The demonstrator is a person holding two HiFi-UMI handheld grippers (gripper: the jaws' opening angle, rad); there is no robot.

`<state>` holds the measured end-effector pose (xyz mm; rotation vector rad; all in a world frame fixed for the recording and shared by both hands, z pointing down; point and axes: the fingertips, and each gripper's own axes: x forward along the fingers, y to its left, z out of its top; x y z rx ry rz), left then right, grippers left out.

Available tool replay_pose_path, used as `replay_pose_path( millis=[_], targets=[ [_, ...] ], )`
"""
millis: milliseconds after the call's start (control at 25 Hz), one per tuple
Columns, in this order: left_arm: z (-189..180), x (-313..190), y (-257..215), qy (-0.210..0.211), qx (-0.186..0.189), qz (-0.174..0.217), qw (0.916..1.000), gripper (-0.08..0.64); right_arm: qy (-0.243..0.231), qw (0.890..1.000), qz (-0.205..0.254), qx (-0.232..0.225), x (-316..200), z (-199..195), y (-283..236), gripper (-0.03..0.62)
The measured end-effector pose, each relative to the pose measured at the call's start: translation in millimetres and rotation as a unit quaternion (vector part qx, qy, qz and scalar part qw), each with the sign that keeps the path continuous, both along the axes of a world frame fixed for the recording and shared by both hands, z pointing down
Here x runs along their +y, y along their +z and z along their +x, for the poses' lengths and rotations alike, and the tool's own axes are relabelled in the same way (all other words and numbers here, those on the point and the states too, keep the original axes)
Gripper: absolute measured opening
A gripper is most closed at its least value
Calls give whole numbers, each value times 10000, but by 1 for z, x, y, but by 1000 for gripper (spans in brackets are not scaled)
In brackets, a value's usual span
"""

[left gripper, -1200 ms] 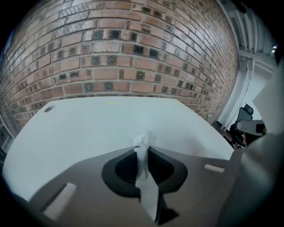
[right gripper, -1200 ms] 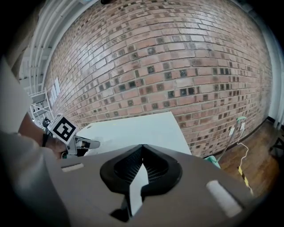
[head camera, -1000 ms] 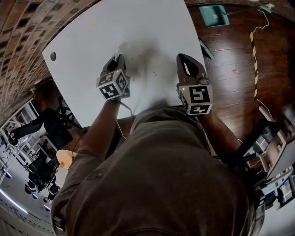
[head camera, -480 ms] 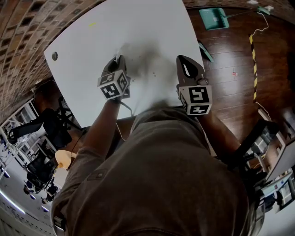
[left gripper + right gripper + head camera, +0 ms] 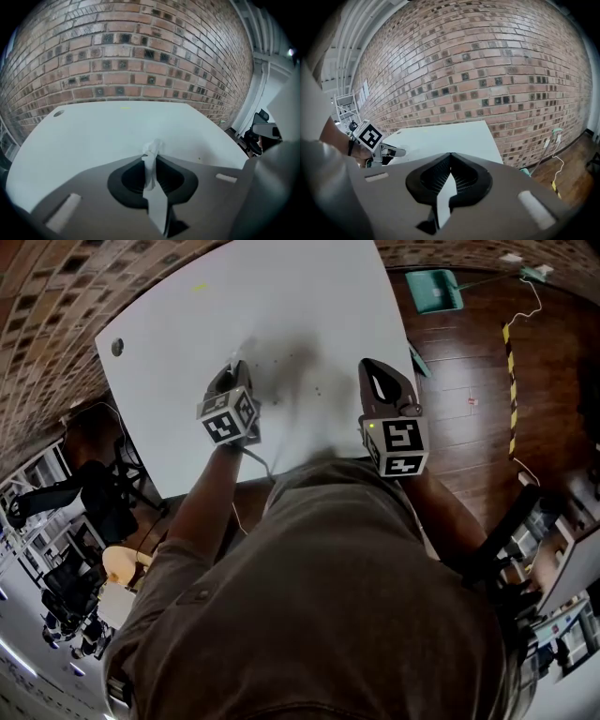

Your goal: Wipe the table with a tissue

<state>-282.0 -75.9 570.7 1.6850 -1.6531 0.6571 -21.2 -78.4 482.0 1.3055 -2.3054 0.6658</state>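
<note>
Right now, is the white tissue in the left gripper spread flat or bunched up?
Bunched: the white tissue is a crumpled strip pinched in the shut left gripper.

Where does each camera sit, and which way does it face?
Head view: on the person's head, steeply down onto white table, torso, left gripper, right gripper.
Left gripper view: along its jaws, shut on the tissue, over the table toward a brick wall.
Right gripper view: along its shut, empty jaws toward that wall.
Shared: head and right gripper views both show the left gripper.
</note>
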Motion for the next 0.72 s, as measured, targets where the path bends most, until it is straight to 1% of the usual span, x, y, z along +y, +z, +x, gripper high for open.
replay_pose_path(
  millis=[200,400,480,600,720],
  targets=[
    [-11,11,-11,-258,53,176,9995,35,-38,10000,26,62,5,-2,-2,14],
    [-11,23,-16,-345,130,267,9990,35,-78,9999,55,103,12,-3,-7,14],
    [-9,27,-11,-374,208,230,9988,35,-102,9998,38,141,13,-4,-7,14],
    [-5,31,4,-385,355,77,9986,35,-95,9998,48,142,13,-5,-7,14],
    [-2,32,12,-347,392,-35,9986,35,-79,9999,59,122,13,-6,-6,14]
  ],
)
